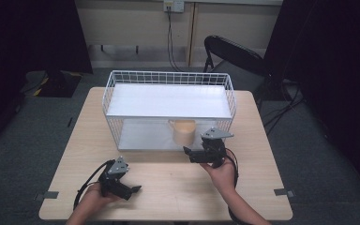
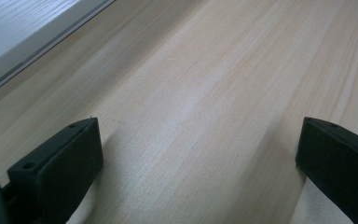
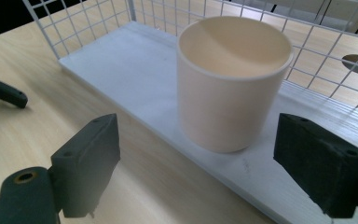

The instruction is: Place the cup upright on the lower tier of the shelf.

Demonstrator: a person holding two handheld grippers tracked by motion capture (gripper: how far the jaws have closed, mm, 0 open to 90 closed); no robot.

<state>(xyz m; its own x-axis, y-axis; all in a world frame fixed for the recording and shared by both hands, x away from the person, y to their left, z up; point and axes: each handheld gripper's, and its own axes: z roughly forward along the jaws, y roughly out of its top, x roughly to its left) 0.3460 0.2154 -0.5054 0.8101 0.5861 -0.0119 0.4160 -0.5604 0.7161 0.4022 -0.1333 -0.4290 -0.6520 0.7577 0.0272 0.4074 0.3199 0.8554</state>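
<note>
Smooth round cream cup (image 3: 233, 84) on white shelf board (image 3: 135, 79) — black blocky fingers (image 3: 86, 163) apart.

Both hand-held tools were black. The left gripper (image 1: 132, 190) carried a grey three-cornered plate on top, dotted with small dark holes, and a black cable looped from it past the wrist. The right gripper (image 1: 188, 153) bore a like plate and a black cable curling beside the hand. Their jaws were blocky matte pads with round screw holes. Both forearms were bare of sleeves.
</note>
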